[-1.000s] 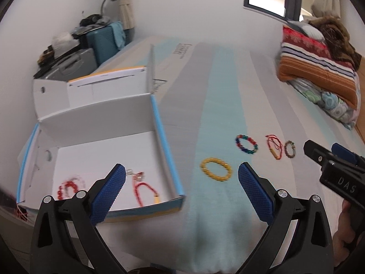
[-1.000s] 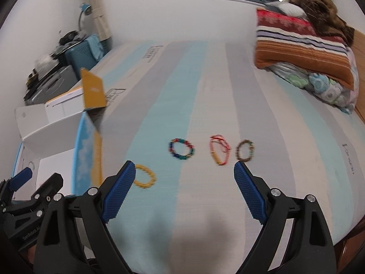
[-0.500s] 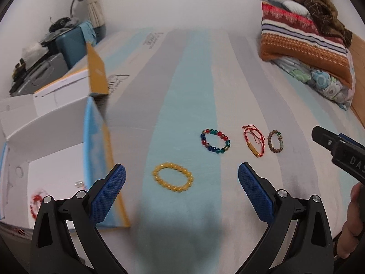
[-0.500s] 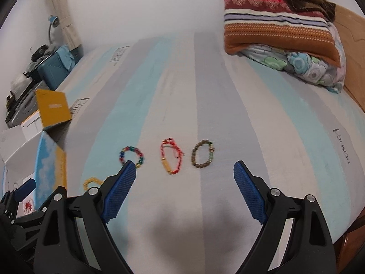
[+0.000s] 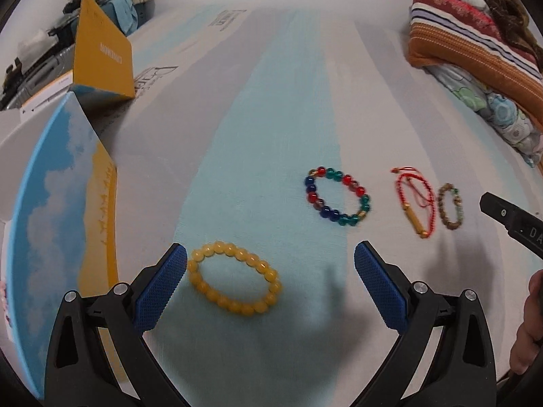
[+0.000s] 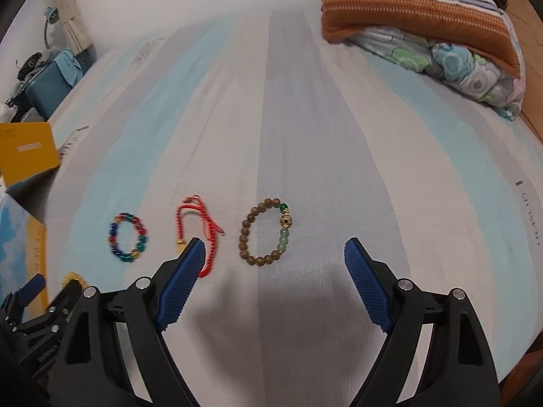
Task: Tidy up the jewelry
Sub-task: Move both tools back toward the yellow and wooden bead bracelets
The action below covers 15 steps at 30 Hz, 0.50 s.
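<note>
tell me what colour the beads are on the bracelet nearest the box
Yellow, amber-like beads on the yellow bead bracelet; clearest in the left wrist view, beside the box.

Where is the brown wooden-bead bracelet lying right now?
In the right wrist view the brown wooden-bead bracelet lies flat on the striped bedsheet, just right of the red cord bracelet, at the right end of the bracelet row.

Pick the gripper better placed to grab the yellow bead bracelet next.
Left. The left gripper frames the yellow bead bracelet, jaws open. The right gripper faces the brown bead bracelet instead.
</note>
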Available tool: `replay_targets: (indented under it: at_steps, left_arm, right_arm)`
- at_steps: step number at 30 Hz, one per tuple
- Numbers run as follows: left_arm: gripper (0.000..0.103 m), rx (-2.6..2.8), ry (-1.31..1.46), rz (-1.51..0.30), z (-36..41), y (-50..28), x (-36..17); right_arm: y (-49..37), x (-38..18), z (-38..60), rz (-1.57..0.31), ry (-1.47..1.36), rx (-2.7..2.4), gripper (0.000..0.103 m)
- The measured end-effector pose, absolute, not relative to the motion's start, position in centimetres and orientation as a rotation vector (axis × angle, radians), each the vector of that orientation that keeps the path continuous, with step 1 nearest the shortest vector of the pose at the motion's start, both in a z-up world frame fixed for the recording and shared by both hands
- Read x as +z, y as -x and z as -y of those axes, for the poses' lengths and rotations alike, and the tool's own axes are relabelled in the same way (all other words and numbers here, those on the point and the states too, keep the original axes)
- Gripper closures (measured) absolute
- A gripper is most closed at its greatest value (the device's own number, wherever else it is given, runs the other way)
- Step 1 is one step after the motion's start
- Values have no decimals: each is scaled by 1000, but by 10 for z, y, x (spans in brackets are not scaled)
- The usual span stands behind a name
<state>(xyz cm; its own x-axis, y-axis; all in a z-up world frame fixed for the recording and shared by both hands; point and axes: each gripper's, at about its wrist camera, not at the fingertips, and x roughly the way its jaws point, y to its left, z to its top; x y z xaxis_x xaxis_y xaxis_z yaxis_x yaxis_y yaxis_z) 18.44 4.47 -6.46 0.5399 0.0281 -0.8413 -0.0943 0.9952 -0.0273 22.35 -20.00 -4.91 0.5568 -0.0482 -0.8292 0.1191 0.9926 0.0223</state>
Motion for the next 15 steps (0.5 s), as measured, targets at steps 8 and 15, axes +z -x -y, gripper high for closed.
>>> replay_targets:
  at_steps: [8,15]
  left_arm:
    - [6,83,105,-1040,-62,-199,-90]
    - [6,90,109,-1062,-67,-204,-101]
  right_arm:
    - [-247,-88,211,-1047,-92,-116,39]
    - [-252,-99,212,-1073,-95,-122,54]
